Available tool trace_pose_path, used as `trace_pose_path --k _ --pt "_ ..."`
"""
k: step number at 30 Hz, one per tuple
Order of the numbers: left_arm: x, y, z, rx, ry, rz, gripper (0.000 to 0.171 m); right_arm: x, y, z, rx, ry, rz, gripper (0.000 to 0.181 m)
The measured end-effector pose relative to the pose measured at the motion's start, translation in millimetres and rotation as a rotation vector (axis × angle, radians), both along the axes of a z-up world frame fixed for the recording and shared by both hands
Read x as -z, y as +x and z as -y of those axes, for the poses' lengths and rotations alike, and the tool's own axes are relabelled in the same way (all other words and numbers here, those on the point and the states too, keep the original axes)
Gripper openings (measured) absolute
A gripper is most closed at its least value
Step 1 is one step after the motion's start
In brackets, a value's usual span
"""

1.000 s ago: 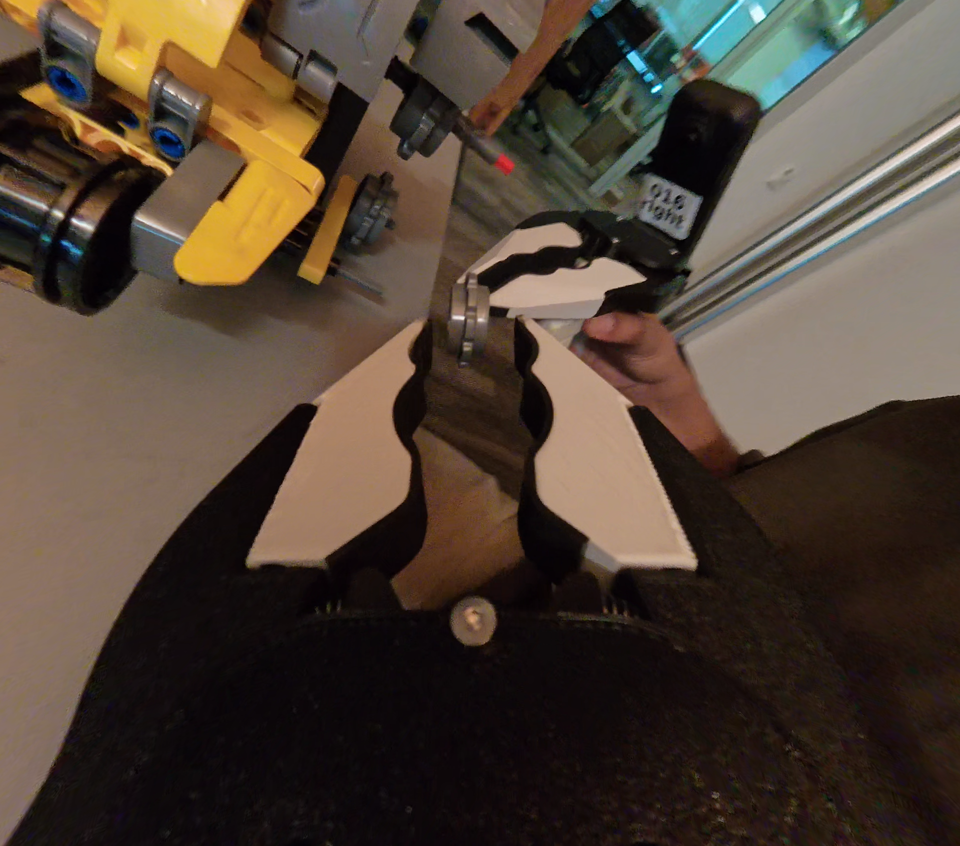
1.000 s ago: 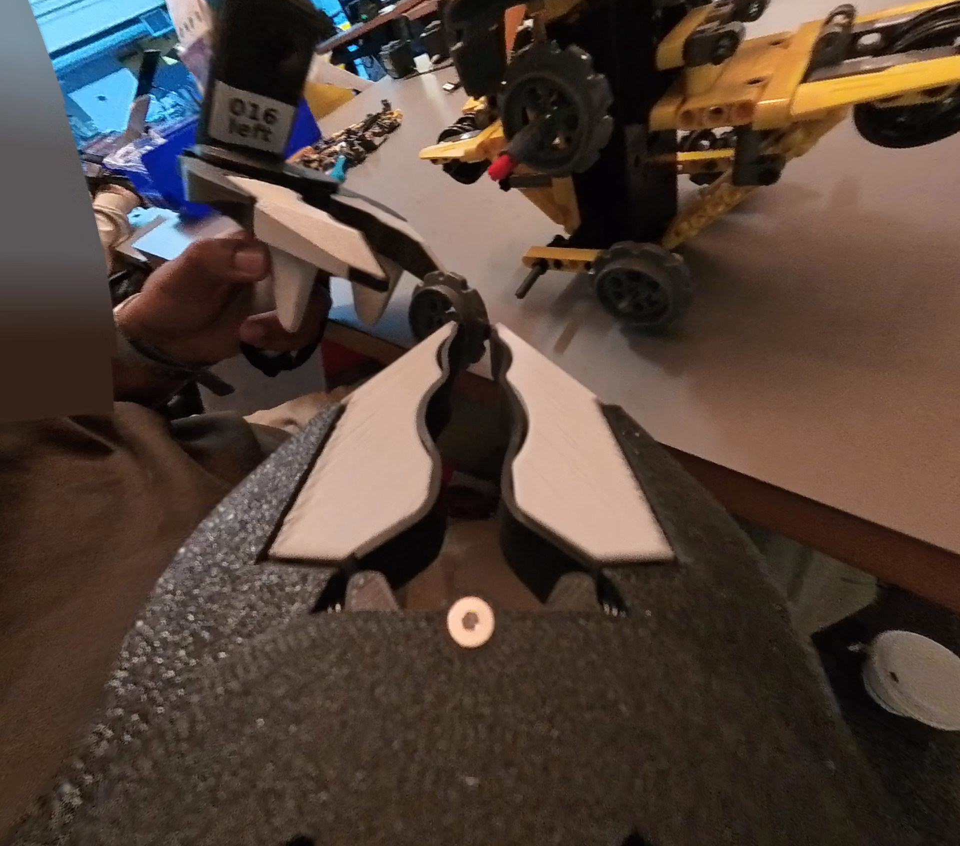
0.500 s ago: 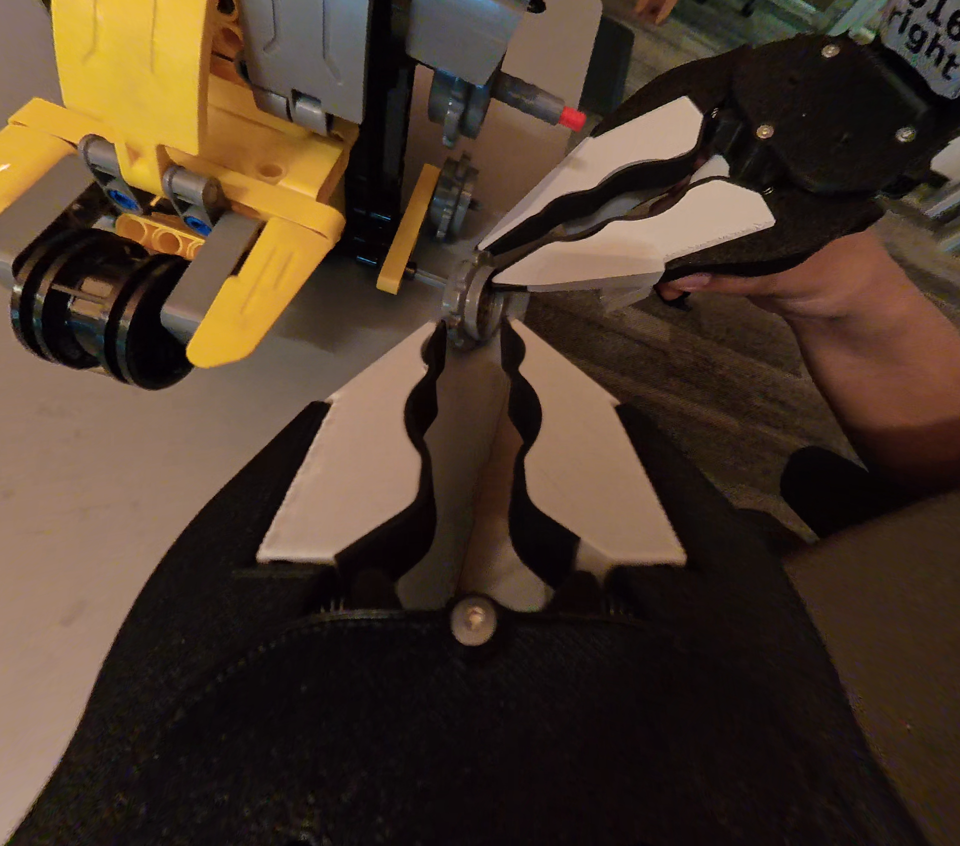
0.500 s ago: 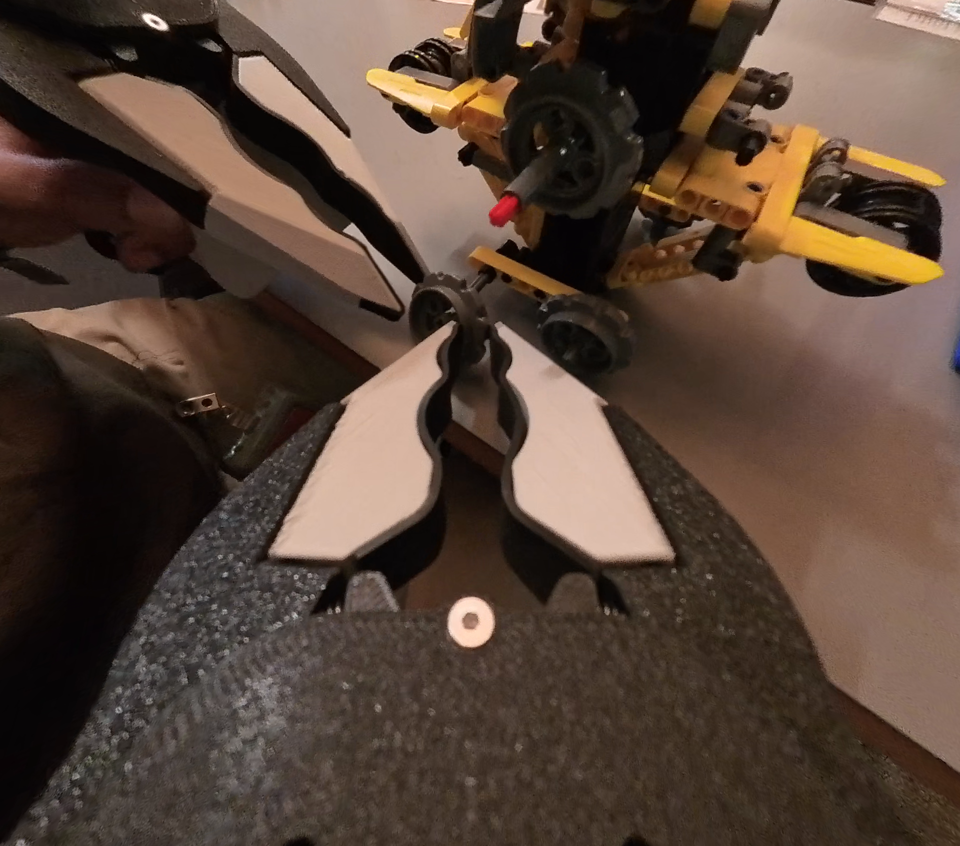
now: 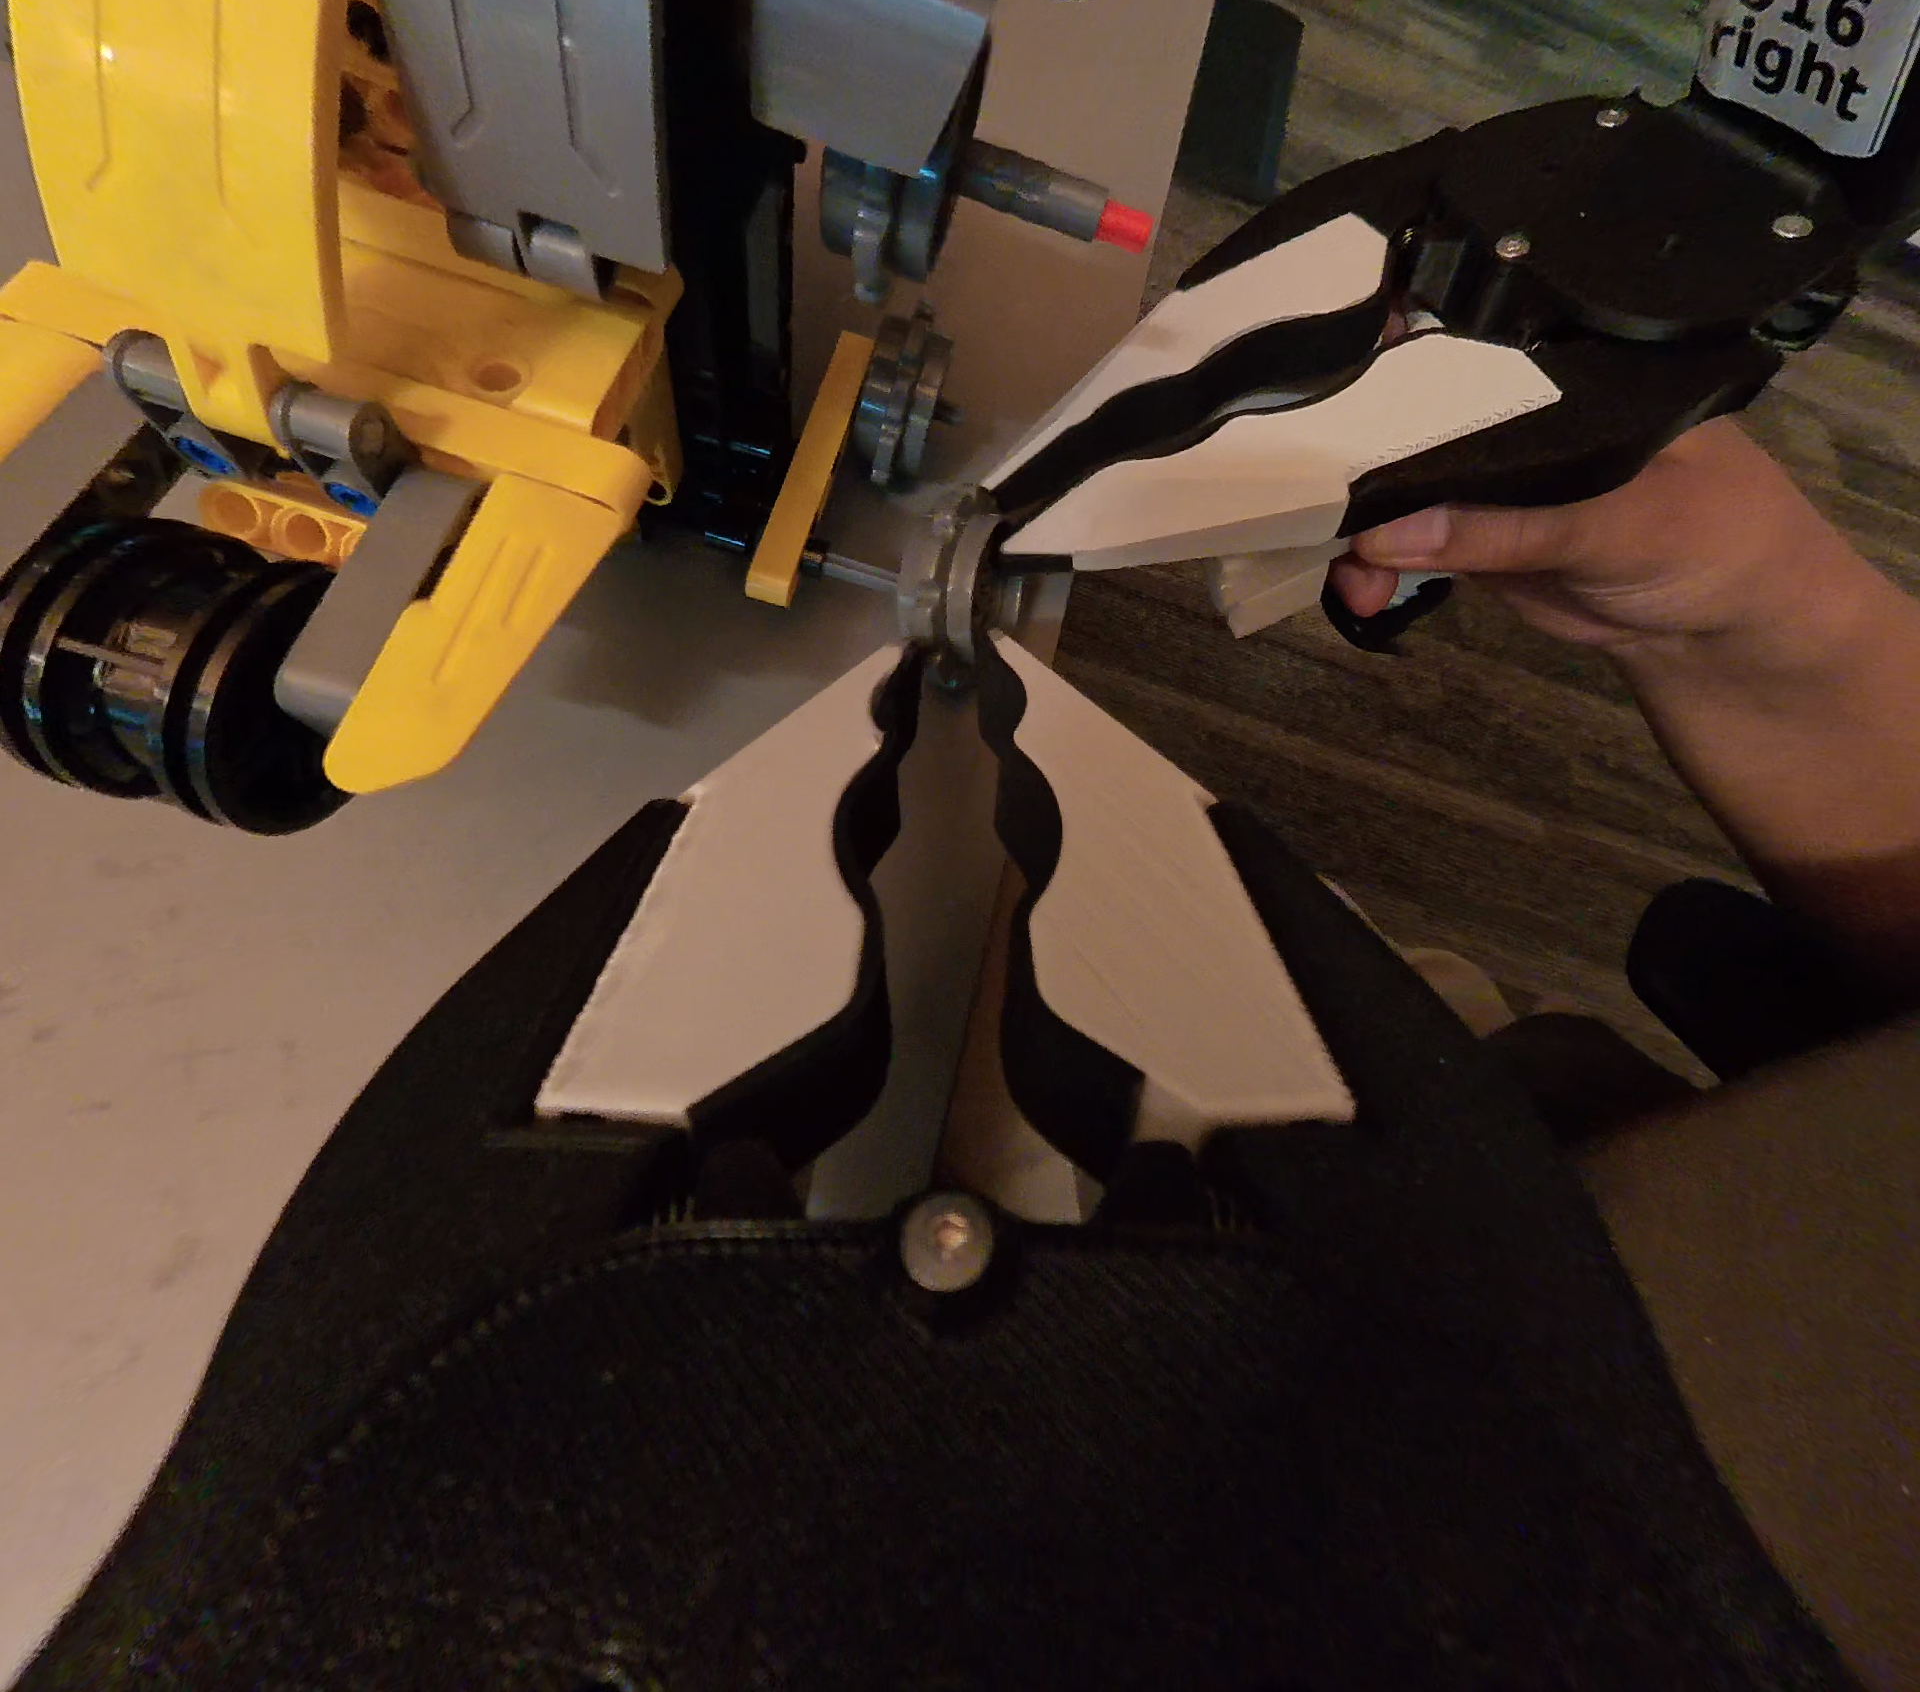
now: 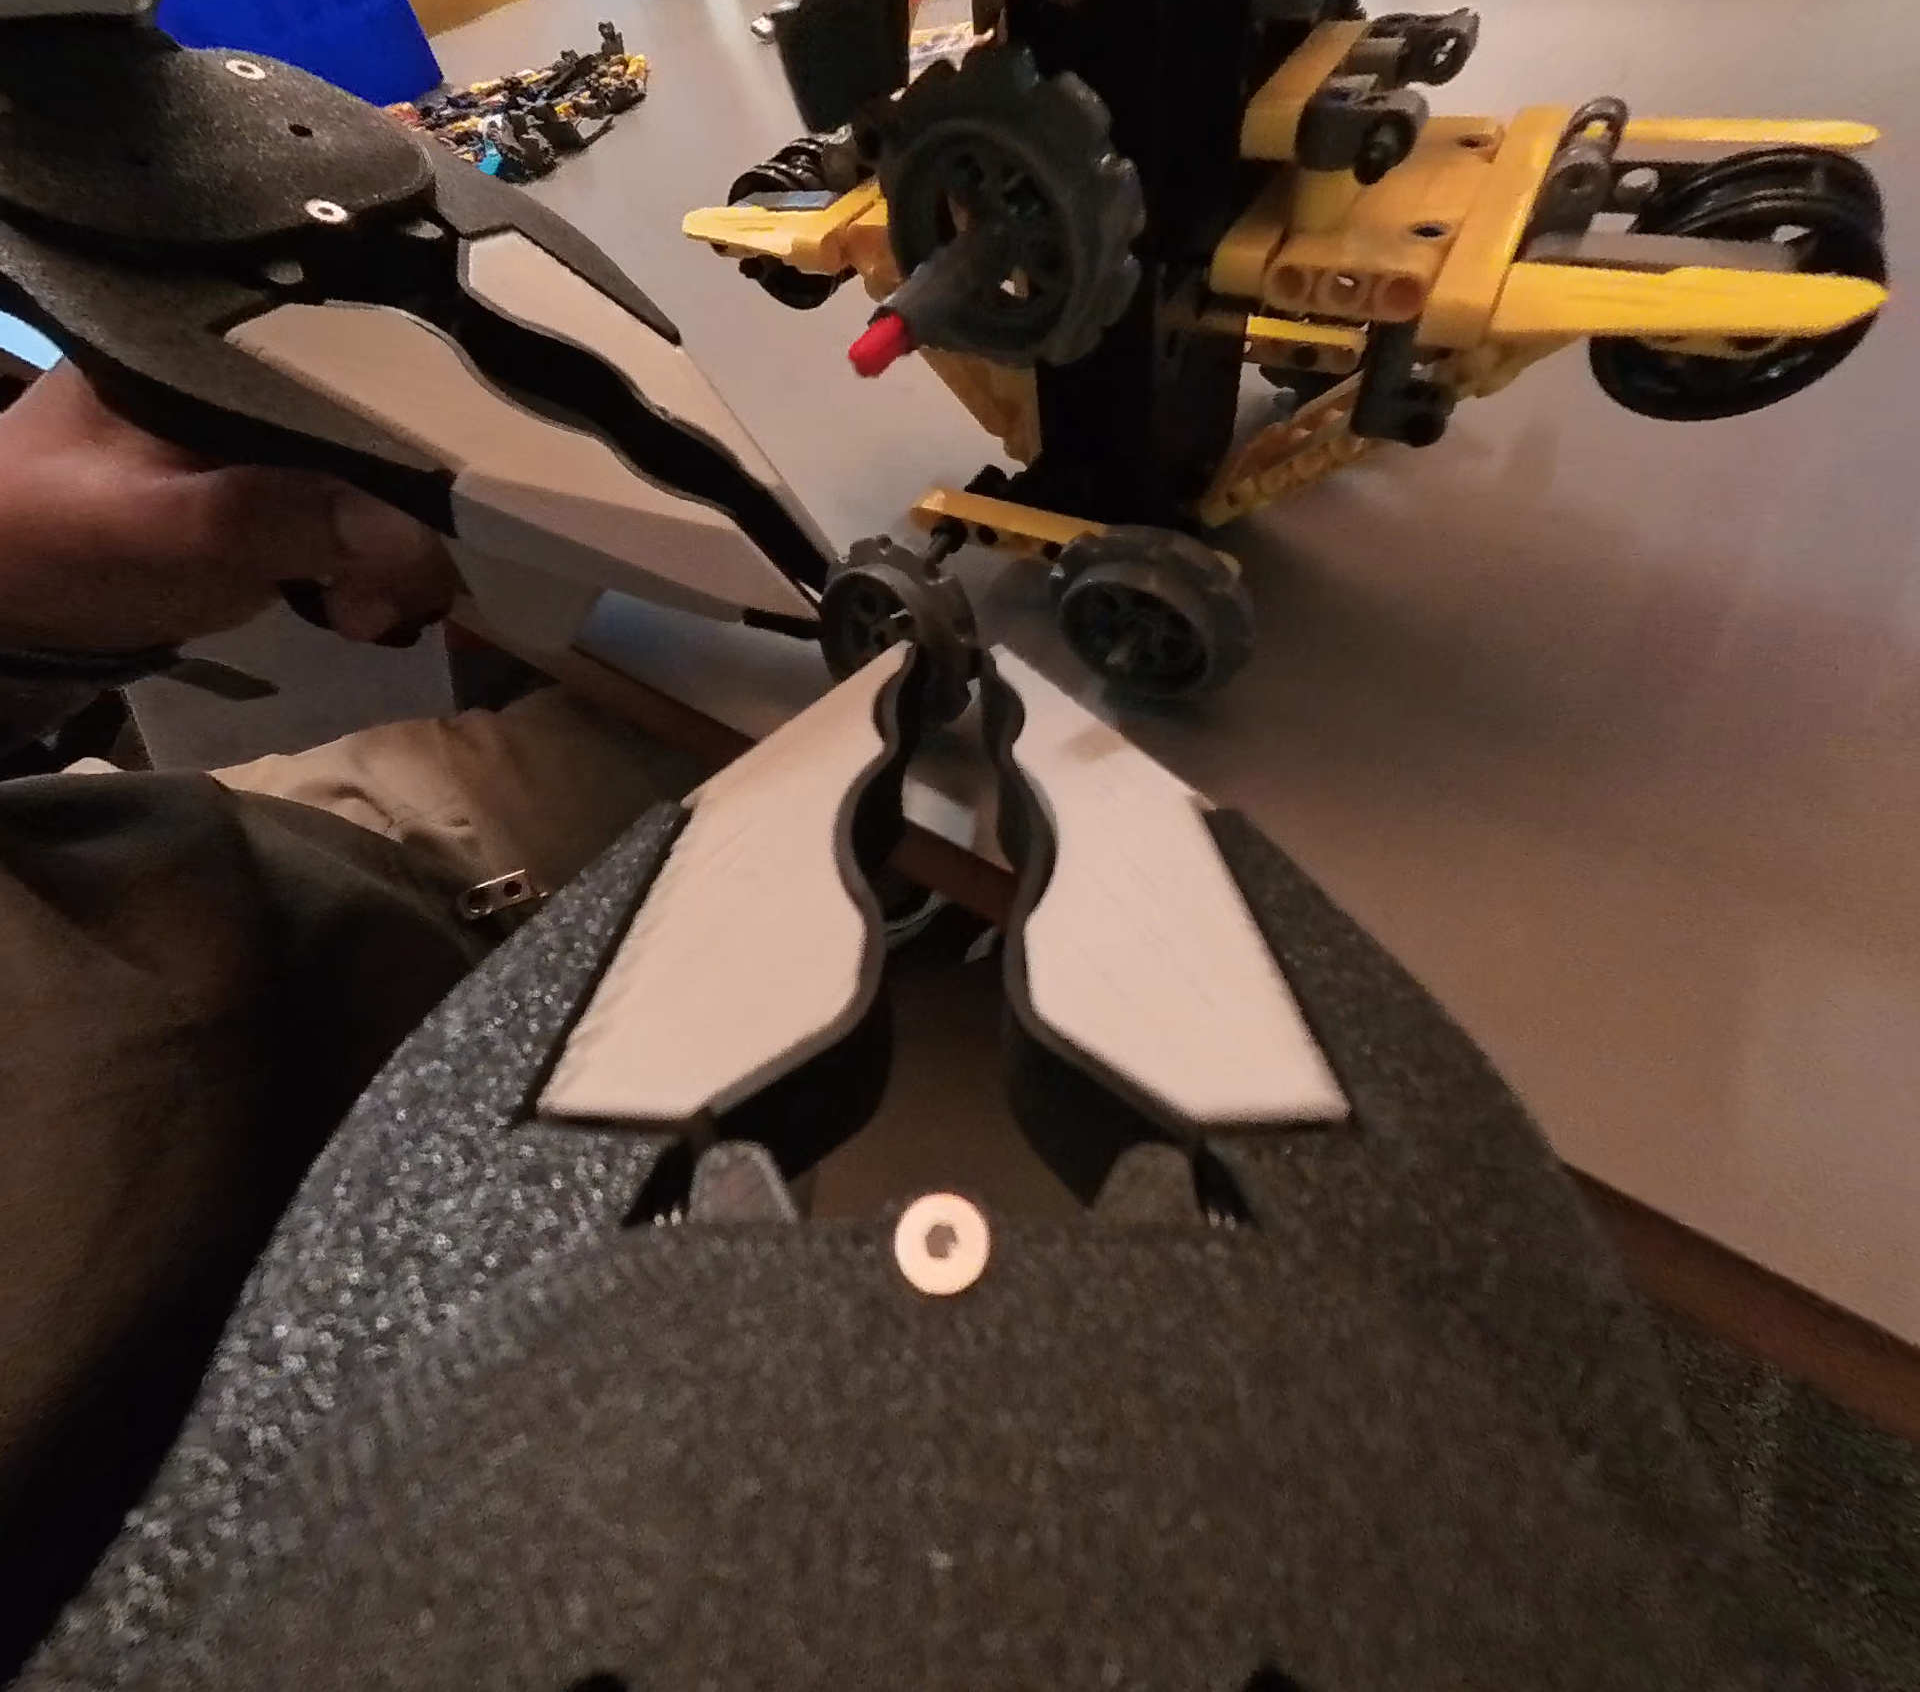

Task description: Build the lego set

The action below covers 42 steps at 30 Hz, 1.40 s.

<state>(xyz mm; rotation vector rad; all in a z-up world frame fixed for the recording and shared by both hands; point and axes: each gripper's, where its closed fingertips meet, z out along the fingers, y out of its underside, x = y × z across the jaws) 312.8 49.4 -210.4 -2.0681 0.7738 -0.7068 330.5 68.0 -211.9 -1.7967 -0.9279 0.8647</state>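
A yellow, grey and black brick-built vehicle (image 5: 520, 84) stands on the grey table (image 5: 260, 1019); it also shows in the right wrist view (image 6: 1299, 188). A thin axle (image 5: 857, 570) sticks out of its low yellow beam (image 5: 805, 468). A small grey toothed wheel (image 5: 940, 577) sits at the axle's outer end, dark in the right wrist view (image 6: 883, 614). My left gripper (image 5: 945, 655) is shut on the wheel from below. My right gripper (image 5: 997, 520) pinches it from the right. In its own view my right gripper (image 6: 945, 666) is shut on the wheel, with my left gripper (image 6: 810, 593) coming in from the left.
A matching small wheel (image 6: 1153, 619) sits on the model beside the beam. A red-tipped axle (image 6: 878, 343) juts from a bigger wheel above. A blue bin (image 6: 291, 1) and a pile of loose parts (image 6: 540, 94) lie at the back left. The table edge runs just under the grippers. Both grippers' tips are close together, under 4 cm apart.
Both grippers moved with the small wheel from beyond the table edge in to the model. The wheel now sits at the end of the thin axle.
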Motion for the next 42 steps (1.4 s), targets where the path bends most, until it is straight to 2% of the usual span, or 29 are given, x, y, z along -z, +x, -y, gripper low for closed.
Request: trace_pose_path --k 14,18,24,29,36,38,42 --pt "-5.9 1.8 4.7 0.018 0.181 -0.123 0.005 5.3 0.4 5.9 -0.034 0.018 0.066 0.012" --pt "-8.8 1.5 4.6 0.024 0.225 -0.152 0.000 6.2 -0.2 2.6 -0.029 0.038 0.095 0.019" --pt "-9.1 -0.2 3.3 0.033 0.229 -0.169 0.000 7.0 -4.0 4.6 -0.062 0.013 0.096 0.004" --pt "-9.0 -0.3 3.5 0.042 0.190 -0.140 0.000 7.1 -3.4 4.9 -0.050 0.012 0.090 0.003" --pt "-5.6 1.6 7.0 0.051 0.147 -0.117 0.020 6.9 -0.6 7.3 0.003 0.041 0.072 0.002" --pt "1.9 4.0 10.4 0.066 0.106 -0.127 0.029 8.6 1.1 7.1 0.022 0.047 0.078 0.002" --pt "9.4 6.8 12.2 0.069 0.109 -0.157 0.025 11.2 0.4 9.0 0.032 0.060 0.090 0.002"
